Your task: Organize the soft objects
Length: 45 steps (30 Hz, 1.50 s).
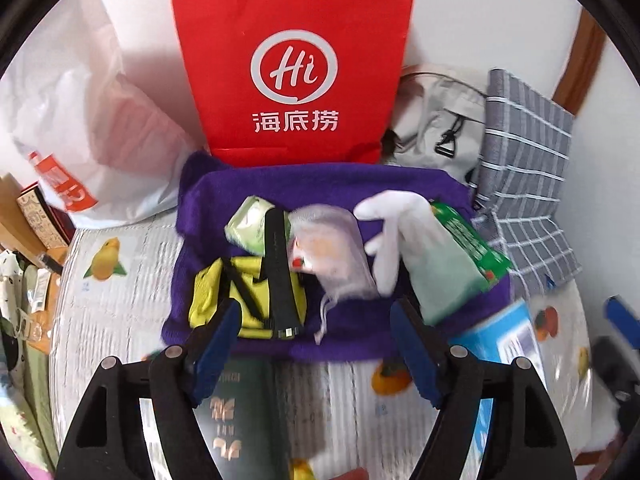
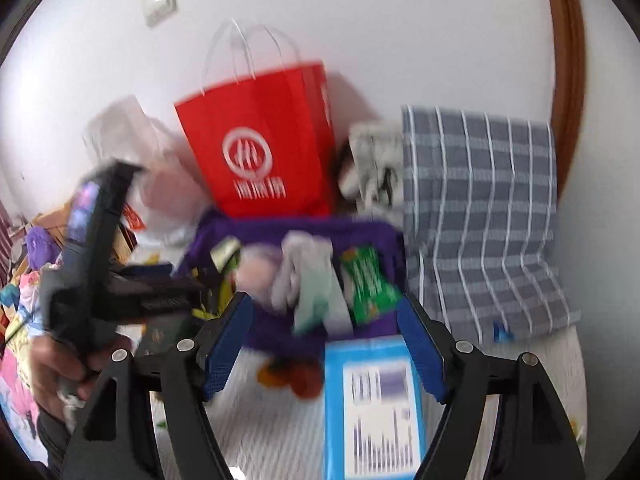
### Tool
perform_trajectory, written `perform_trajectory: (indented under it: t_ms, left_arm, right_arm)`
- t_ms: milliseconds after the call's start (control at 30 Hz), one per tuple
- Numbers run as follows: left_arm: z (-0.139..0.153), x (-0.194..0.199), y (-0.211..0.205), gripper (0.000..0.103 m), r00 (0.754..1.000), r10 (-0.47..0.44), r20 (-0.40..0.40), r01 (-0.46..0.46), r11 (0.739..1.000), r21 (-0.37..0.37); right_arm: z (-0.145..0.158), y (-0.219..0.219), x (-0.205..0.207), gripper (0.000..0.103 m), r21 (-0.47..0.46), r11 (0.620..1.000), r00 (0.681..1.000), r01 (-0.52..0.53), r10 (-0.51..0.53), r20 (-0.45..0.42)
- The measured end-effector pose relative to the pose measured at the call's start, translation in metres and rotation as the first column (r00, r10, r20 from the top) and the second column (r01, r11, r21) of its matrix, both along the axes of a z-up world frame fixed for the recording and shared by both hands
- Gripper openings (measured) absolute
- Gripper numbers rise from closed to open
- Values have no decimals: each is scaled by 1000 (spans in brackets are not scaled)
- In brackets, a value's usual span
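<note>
Soft objects lie gathered on a purple towel [image 1: 320, 188] spread over the fruit-printed bed cover [image 1: 120, 300], just in front of a red paper bag [image 1: 292, 60] that stands against the wall. On the towel I see a yellow pouch [image 1: 248, 300] with a black strap [image 1: 280, 264] across it, a pale green packet [image 1: 250, 224], a gauzy drawstring bag [image 1: 332, 256], a white glove [image 1: 392, 232] with a mint cloth [image 1: 440, 280] beside it, and a green printed packet [image 1: 468, 240] at the right edge.

The left tool [image 1: 316, 344] hangs above the near edge of the towel with its blue pads wide apart and nothing between them. The right tool [image 2: 324, 340] is likewise spread and empty, and a blue packet [image 2: 372, 408] lies on the bed just below it. From the right wrist view the left tool shows from the side, a hand [image 2: 60, 368] wrapped round its handle.

Judging by the pile, the collecting seems well along: most small things already sit together on the towel. What looks left is the blue packet and a dark green booklet [image 1: 240, 412], both off the towel on the near side, and then perhaps folding or bundling the towel, or moving the lot into the bag. A grey checked cloth [image 2: 480, 220] and a beige backpack [image 1: 440, 120] to the right remain apart; whether they belong to the job I cannot tell.
</note>
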<state>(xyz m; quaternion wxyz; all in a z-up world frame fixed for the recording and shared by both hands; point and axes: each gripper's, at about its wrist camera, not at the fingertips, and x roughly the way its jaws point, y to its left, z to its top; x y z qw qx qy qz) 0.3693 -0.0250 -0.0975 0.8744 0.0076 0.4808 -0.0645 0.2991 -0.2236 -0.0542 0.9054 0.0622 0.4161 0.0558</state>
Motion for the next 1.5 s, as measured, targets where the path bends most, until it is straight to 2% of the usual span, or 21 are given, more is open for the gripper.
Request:
perform_trajectory:
  t_ms: [100, 167, 267, 367, 533, 700, 833, 1000, 1133, 1500]
  left_arm:
    - [14, -32, 6, 75, 999, 4, 32, -4, 1000, 3]
    - [20, -55, 10, 75, 999, 2, 49, -2, 1000, -2]
    - [28, -84, 15, 75, 998, 9, 69, -8, 1000, -10]
    - [37, -122, 23, 76, 996, 21, 92, -18, 999, -32]
    - [46, -176, 29, 76, 989, 39, 142, -34, 999, -33]
    - [54, -227, 37, 81, 984, 66, 168, -59, 997, -45]
    - [57, -257, 44, 82, 980, 93, 175, -82, 994, -65]
    - [62, -290, 46, 82, 973, 110, 202, -101, 994, -51]
    - [70, -312, 44, 83, 970, 88, 225, -79, 996, -51]
    - [83, -338, 47, 83, 960, 96, 264, -80, 994, -68]
  right_arm:
    - [-9, -3, -21, 76, -45, 998, 999, 43, -45, -26]
    - [-11, -2, -40, 84, -97, 992, 997, 76, -78, -11]
    - [-10, -4, -63, 93, -115, 988, 994, 105, -105, 7]
    - [-6, -5, -87, 97, -126, 984, 992, 125, -125, 9]
    - [4, 5, -128, 100, -181, 979, 995, 99, -98, 15]
    - [15, 10, -172, 102, -155, 983, 996, 94, -93, 19]
    - [23, 11, -201, 102, -139, 986, 995, 93, -89, 35]
    - [30, 16, -231, 102, -125, 989, 996, 85, -81, 33]
    - [37, 21, -251, 102, -123, 989, 996, 82, -76, 50]
    - [52, 23, -276, 102, -118, 988, 993, 96, -86, 84]
